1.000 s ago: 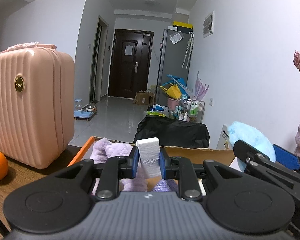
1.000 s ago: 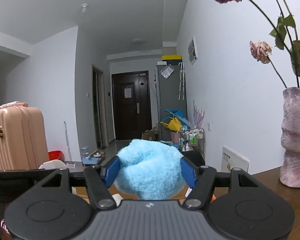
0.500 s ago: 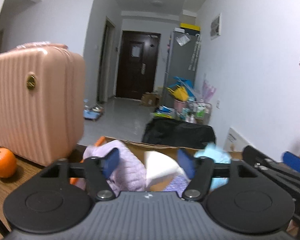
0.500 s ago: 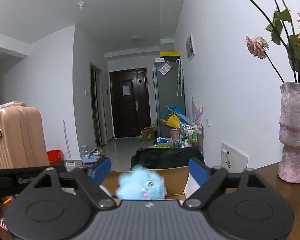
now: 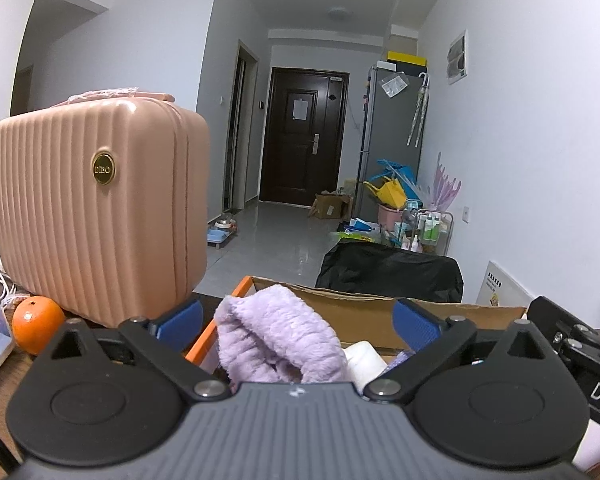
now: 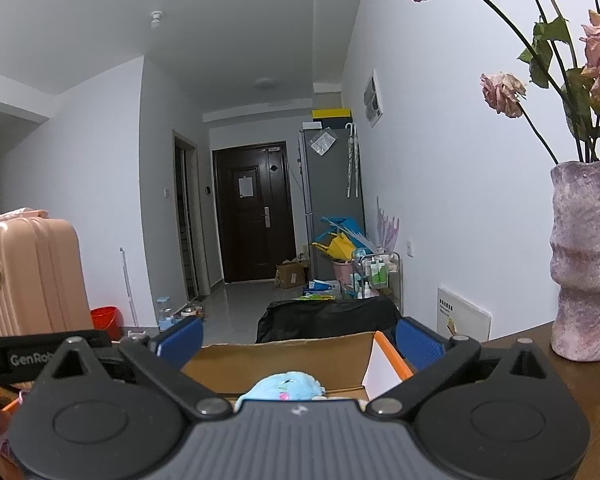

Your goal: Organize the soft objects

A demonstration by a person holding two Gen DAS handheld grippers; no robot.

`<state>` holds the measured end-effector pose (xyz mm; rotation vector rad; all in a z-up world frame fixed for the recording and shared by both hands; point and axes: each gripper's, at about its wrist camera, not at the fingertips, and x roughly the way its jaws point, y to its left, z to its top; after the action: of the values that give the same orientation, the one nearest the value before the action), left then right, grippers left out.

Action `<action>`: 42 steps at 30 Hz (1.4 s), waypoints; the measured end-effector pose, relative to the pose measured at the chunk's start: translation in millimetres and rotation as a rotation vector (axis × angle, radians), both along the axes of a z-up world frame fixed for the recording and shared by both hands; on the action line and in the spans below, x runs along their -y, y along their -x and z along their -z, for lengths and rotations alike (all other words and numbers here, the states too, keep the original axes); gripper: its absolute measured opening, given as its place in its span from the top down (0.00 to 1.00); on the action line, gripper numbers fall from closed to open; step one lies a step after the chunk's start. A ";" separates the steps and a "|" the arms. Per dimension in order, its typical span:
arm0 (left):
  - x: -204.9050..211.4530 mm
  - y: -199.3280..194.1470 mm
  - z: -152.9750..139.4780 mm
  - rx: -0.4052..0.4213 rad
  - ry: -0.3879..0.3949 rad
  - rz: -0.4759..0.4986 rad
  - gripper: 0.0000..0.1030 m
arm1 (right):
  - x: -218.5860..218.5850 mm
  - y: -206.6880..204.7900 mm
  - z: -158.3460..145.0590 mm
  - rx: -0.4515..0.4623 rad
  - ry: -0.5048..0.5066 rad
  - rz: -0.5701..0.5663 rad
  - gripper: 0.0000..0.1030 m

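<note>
Over the open cardboard box (image 5: 364, 312) both grippers hang side by side, each pointing forward and only slightly downward, toward the hallway. The left gripper (image 5: 298, 316) has just been opening its jaws; they now stand spread wide with nothing pressed between the pads. Below and between them lies the lilac fleece bundle (image 5: 276, 340), heaped against the box's orange-edged left wall, and beside it, toward the right pad, a white soft block (image 5: 364, 356) rests inside the box, free of the jaws. The right gripper (image 6: 298, 338) has likewise just been opening its jaws, and they are released too; the blue plush toy (image 6: 284, 386) sits low in the box, directly under the gap between the pads and close to the gripper body, mostly hidden by it.

So both soft things lie beneath the jaws, not ahead of them, and the box's right wall (image 6: 384, 364) rises just inside the right pad. By my judgement, the drops into the box are done, and the next move for either hand is to draw back and up, clear of the rim, before seeking another soft item. No such item shows on the table (image 6: 580, 380) in these views; only a pink case (image 5: 96, 216), an orange (image 5: 36, 318) and a vase (image 6: 586, 260) stand nearby.
</note>
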<state>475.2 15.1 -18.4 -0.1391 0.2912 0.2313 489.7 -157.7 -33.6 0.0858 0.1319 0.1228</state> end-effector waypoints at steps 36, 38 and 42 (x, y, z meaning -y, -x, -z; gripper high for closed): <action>-14.7 85.1 4.1 -0.012 -0.079 0.083 0.00 | 11.4 81.9 1.5 0.042 0.067 -0.086 0.00; -16.1 90.6 4.7 -0.013 -0.083 0.082 0.00 | 12.7 87.9 1.8 0.042 0.071 -0.085 0.00; -18.8 102.2 4.4 -0.011 -0.087 0.077 0.00 | 14.3 98.0 1.2 0.041 0.075 -0.078 0.00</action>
<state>373.0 33.8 -22.8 -0.0409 0.2968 0.1680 391.7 -172.1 -34.8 0.0033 0.0986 0.1974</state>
